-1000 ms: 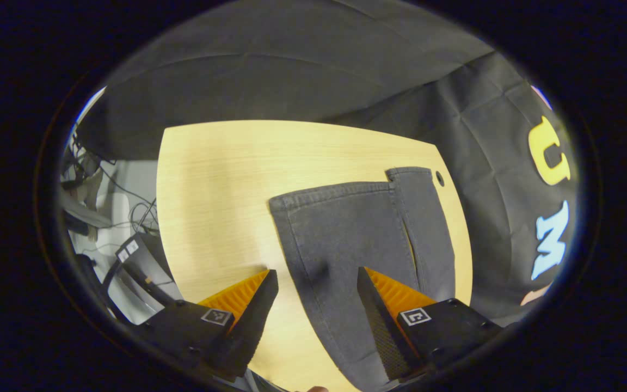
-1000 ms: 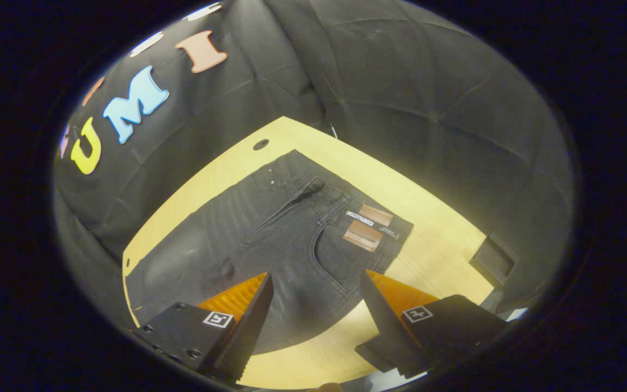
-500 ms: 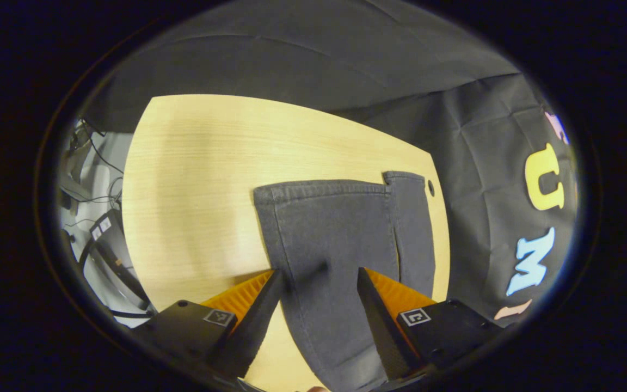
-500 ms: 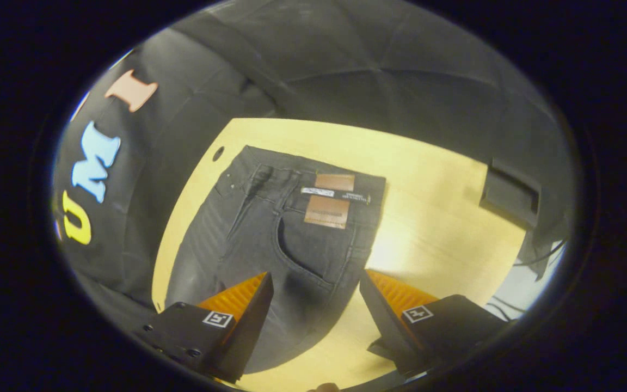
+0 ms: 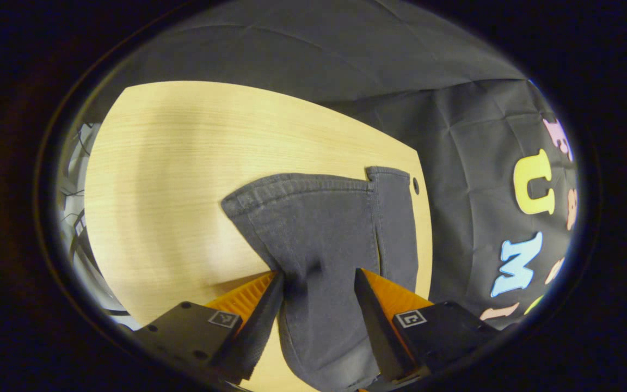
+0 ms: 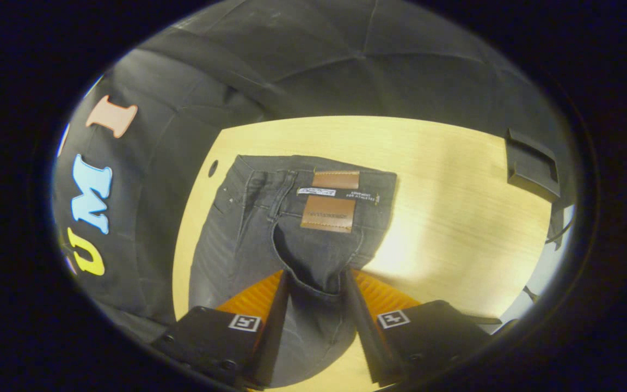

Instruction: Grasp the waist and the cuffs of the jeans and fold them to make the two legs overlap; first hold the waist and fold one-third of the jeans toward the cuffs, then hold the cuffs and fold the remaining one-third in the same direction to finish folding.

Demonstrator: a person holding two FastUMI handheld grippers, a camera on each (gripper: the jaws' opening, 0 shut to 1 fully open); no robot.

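Closing in from both ends, your two tools have narrowed on the denim since half a second ago. Nearest you in the left gripper view, the left gripper (image 5: 316, 280) now has its fingers drawn in around the near edge of the leg, and the cloth bunches up between them into a ridge where it lay flat before; whether both fingers truly press it I cannot tell for certain, but it looks pinched. In the right gripper view, the right gripper (image 6: 316, 283) has gone from wide to narrow as well, with the hip side of the jeans (image 6: 270, 228) puckered between its fingers just below the pocket.

Farther out, the cuffs (image 5: 313, 185) lie side by side on the wooden table (image 5: 183, 163), the far one near the small hole by the edge, so the legs are not overlapped. At the other end the waist (image 6: 313, 166), with its paper tags (image 6: 329, 212), lies flat and spread.

That reads to me as a grip taken along the near long edge, fit for carrying that leg across onto the far one. Beyond the waist a black box (image 6: 531, 163) sits on the table's far corner.
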